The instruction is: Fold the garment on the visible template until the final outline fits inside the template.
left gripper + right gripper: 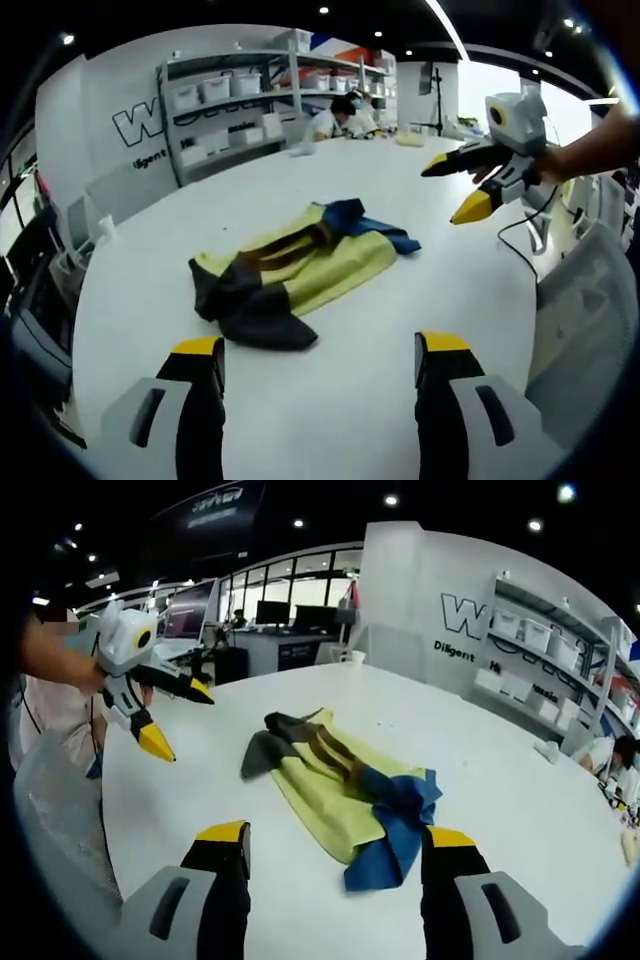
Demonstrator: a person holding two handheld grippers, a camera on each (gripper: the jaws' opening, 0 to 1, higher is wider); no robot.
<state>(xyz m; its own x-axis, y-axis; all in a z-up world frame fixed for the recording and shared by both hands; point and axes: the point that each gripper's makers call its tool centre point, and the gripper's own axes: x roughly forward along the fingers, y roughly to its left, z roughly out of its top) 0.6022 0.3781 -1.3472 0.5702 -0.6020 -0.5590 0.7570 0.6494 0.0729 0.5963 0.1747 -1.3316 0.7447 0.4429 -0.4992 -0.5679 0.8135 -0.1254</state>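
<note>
A crumpled garment (300, 268) lies on the white table (400, 300). Its body is yellow with brown stripes, with a dark grey sleeve at one end and a blue sleeve at the other. My left gripper (320, 350) hovers open just short of the grey sleeve, holding nothing. A hand holds my right gripper (445, 193) open in the air, off the blue end. In the right gripper view the garment (340, 780) lies straight ahead, its blue sleeve (395, 825) nearest my open right gripper (337, 838). The left gripper (188, 725) is raised at the left, jaws apart.
Shelves with white bins (250, 95) stand behind the table, and people sit at its far end (345, 115). A mesh chair (590, 300) and a cable (520, 240) are by the table edge. A cup (352, 657) stands on the far side, with monitors (300, 615) beyond.
</note>
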